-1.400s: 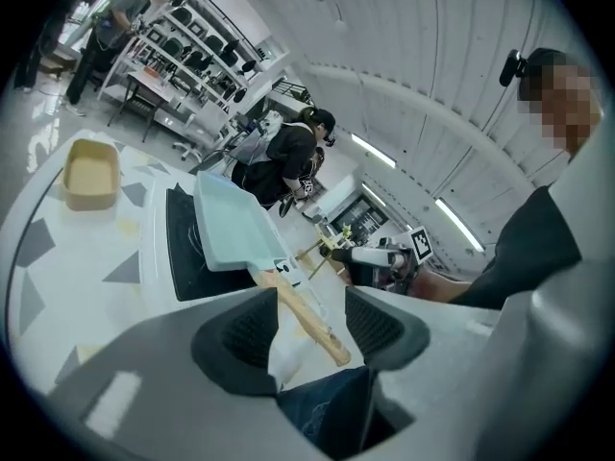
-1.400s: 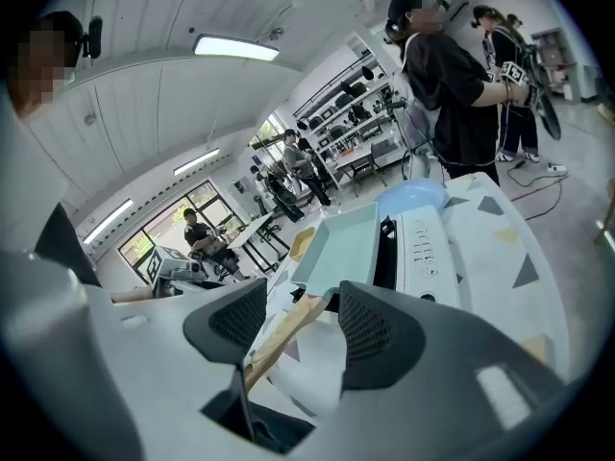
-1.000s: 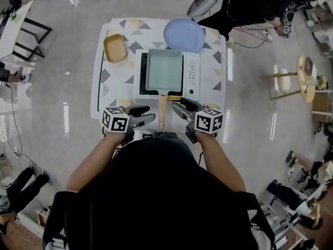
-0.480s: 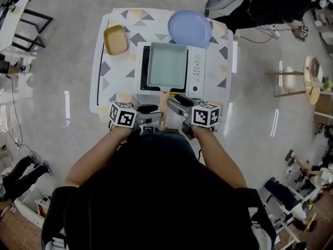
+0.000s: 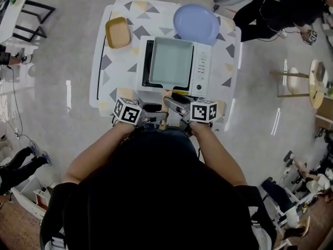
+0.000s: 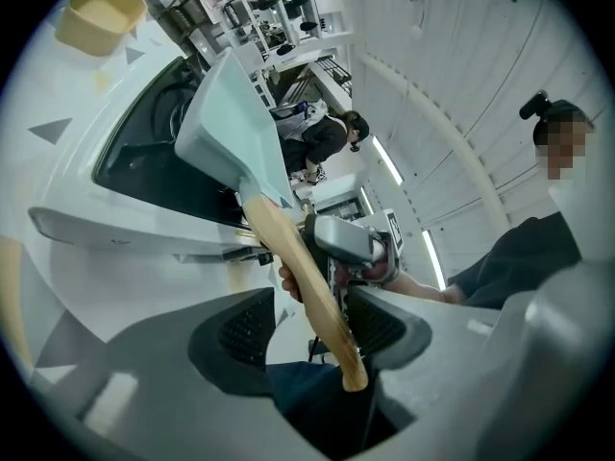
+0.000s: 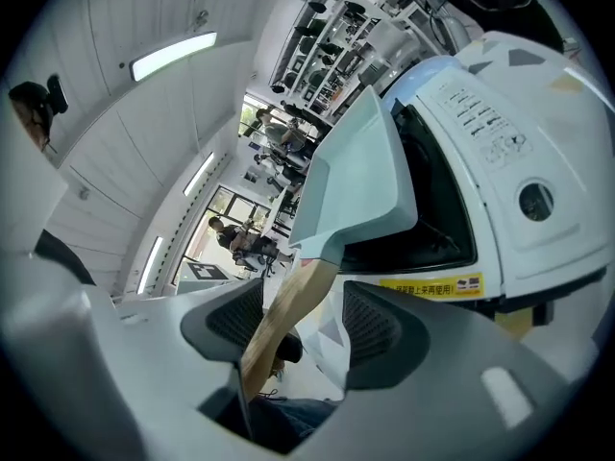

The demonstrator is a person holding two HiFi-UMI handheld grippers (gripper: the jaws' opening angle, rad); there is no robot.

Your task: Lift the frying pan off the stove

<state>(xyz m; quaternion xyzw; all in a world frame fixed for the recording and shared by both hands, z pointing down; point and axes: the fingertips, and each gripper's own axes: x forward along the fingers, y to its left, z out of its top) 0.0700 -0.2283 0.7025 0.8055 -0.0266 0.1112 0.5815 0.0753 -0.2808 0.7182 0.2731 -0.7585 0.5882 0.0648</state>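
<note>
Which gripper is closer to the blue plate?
Right. The right gripper sits at the near table edge, nearly in line with the plate; the left gripper is across the pan handle, further left.

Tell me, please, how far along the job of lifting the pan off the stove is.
Done: the left gripper and right gripper both straddle the handle. In hand: both pairs of jaws are open, not gripping; the right jaws have just been opening. Remaining: close on the handle and lift; the pan sits on the stove.
</note>
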